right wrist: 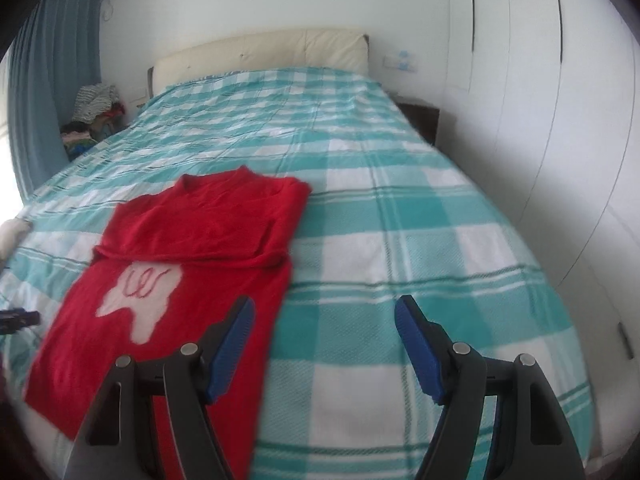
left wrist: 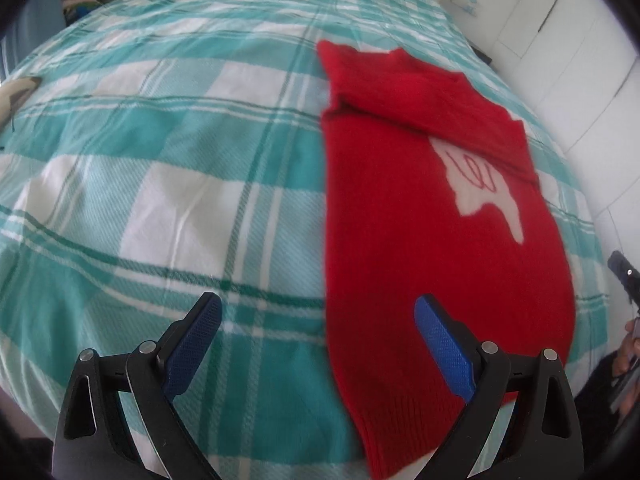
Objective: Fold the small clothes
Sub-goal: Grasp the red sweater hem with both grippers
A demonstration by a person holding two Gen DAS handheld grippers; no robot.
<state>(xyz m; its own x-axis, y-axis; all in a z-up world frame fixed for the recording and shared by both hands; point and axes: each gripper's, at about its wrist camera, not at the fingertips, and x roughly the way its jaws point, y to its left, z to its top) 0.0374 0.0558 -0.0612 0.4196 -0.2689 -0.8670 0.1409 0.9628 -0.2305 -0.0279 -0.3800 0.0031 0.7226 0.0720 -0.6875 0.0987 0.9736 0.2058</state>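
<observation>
A small red sweater (left wrist: 420, 220) with a white patch on its chest lies flat on the teal-and-white checked bedspread (left wrist: 160, 160), its sleeves folded across the upper part. My left gripper (left wrist: 318, 304) hangs open above the sweater's lower left edge, its right finger over the red knit, nothing between the blue pads. In the right wrist view the same sweater (right wrist: 192, 248) lies left of centre. My right gripper (right wrist: 324, 308) is open over the sweater's right edge, its left finger above the cloth, holding nothing.
The bedspread (right wrist: 420, 240) stretches to a cream headboard (right wrist: 260, 52). A pile of clothes (right wrist: 96, 112) sits beside the bed at the far left near a blue curtain. White wardrobe doors (right wrist: 560, 120) run along the right. A hand (left wrist: 630, 352) shows at the right edge.
</observation>
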